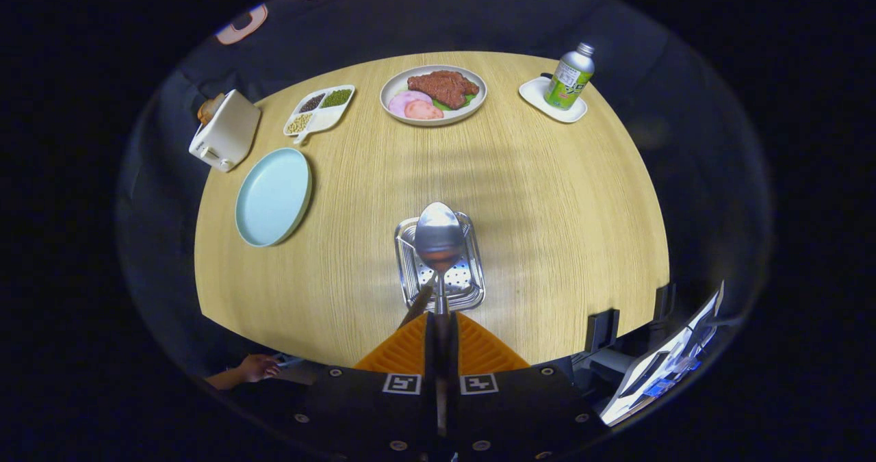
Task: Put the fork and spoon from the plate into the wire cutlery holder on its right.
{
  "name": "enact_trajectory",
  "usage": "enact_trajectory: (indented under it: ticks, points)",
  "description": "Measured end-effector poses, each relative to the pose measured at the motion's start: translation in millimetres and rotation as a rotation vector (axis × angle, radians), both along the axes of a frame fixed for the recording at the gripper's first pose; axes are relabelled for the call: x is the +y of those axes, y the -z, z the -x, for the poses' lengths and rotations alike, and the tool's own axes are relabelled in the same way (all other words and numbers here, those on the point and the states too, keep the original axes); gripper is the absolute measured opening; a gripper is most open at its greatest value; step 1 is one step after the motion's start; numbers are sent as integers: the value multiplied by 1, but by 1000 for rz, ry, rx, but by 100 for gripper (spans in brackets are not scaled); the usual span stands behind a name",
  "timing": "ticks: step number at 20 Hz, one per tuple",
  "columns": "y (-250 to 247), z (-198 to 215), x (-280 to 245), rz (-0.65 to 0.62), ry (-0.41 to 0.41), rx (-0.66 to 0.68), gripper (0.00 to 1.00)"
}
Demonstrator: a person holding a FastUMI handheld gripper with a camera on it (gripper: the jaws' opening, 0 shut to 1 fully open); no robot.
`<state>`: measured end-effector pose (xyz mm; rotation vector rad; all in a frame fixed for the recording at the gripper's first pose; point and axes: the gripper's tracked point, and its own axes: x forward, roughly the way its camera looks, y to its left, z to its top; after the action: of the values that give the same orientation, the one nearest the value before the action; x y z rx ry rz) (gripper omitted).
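Observation:
My gripper (438, 319) is shut on the handle of a metal spoon (438, 235), whose bowl points away from me. The spoon hangs right over the metal cutlery holder (472, 285), which I see from above with its perforated bottom. A second slim handle (419, 303), likely the fork, leans at the holder's near left corner; its head is hidden. The light blue plate (272, 196) lies to the left of the holder with nothing on it.
On the far side of the round wooden table (547, 195) are a white toaster (224, 132) with bread, a divided dish of beans (319, 109), a plate of meat (433, 94) and a bottle (569, 77) on a white dish. A hand (256, 366) and a screen (667, 363) are near me.

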<state>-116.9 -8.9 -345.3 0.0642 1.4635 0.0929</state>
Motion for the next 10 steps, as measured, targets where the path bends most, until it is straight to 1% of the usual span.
enact_trajectory:
  ticks: [2,5,7,10]
  points:
    - [5,3,-3,3,-20,25,6]
    - [12,1,-9,18,-30,44,9]
    - [12,-7,-6,6,-29,32,13]
    - [4,-19,-6,-20,-15,-2,16]
